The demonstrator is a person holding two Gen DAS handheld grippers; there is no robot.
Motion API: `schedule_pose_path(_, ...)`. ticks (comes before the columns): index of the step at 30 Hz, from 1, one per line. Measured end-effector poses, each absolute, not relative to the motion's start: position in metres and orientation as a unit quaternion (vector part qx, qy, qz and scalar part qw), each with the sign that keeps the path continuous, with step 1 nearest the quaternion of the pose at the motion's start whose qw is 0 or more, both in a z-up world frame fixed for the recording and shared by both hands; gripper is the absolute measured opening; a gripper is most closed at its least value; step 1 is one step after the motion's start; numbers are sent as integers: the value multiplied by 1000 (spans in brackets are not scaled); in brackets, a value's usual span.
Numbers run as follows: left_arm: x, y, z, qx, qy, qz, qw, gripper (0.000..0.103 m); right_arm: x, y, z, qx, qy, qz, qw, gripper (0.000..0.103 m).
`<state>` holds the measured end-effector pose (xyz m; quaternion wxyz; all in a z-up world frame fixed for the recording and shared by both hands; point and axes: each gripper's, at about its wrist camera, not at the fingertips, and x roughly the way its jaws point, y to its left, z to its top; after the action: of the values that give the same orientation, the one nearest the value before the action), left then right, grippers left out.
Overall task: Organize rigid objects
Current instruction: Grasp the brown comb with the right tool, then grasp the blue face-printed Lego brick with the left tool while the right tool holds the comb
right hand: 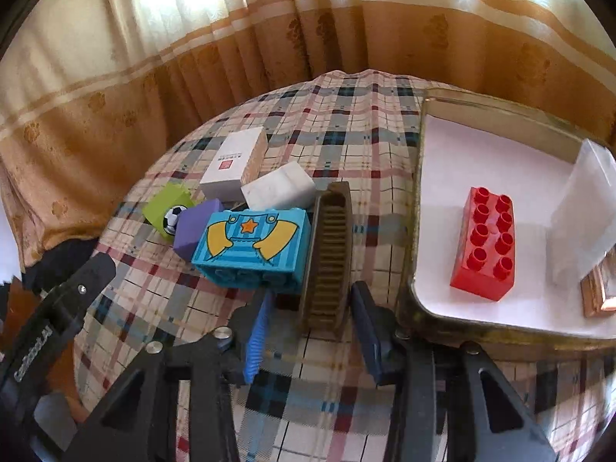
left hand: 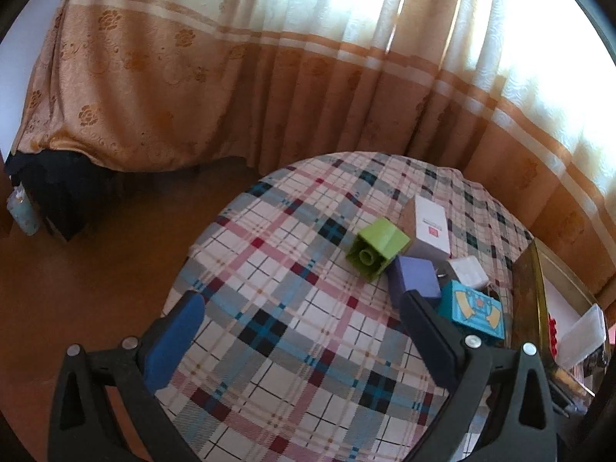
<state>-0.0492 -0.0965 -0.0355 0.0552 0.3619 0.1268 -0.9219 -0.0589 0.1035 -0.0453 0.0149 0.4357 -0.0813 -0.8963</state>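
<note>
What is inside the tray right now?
The tray holds a red brick, a clear plastic box and a copper-framed item cut off by the picture's edge.

A broad stretch of bare plaid tabletop [left hand: 277, 308] is left open on the left, where the left gripper [left hand: 304, 331] is held with its jaws spread and nothing between them. The right half is crowded by a touching cluster: green block [right hand: 165, 208], purple block [right hand: 194, 231], white box [right hand: 233, 161], white block [right hand: 277, 186] and blue block [right hand: 254, 248]. Between the blue block and the tray [right hand: 412, 238] wall, the narrow lane is filled by an upright toothed wheel [right hand: 327, 254], flanked by the right gripper [right hand: 308, 331].
</note>
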Motion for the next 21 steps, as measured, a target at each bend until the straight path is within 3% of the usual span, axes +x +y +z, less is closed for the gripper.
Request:
schedule_pose_path(2, -49, -94, -35, 361, 122, -923, 51, 102, -58, 105, -45, 437, -74, -896, 20, 33)
schedule_pose_path(5, -50, -93, -35, 363, 120, -923, 41, 102, -54, 111, -45, 435, -82, -896, 39, 30)
schedule_pose_path(12, -51, -81, -31, 358, 111, -927, -27, 102, -20, 123, -34, 390, -90, -913, 82, 27)
schedule_pose_path(17, -50, -50, -23, 346, 49, -935, -58, 102, 11, 134, -19, 331, -96, -935, 79, 27)
schedule_pose_path(21, -52, -24, -19, 343, 3, -937, -72, 102, 17, 135, -22, 354, -97, -927, 80, 27)
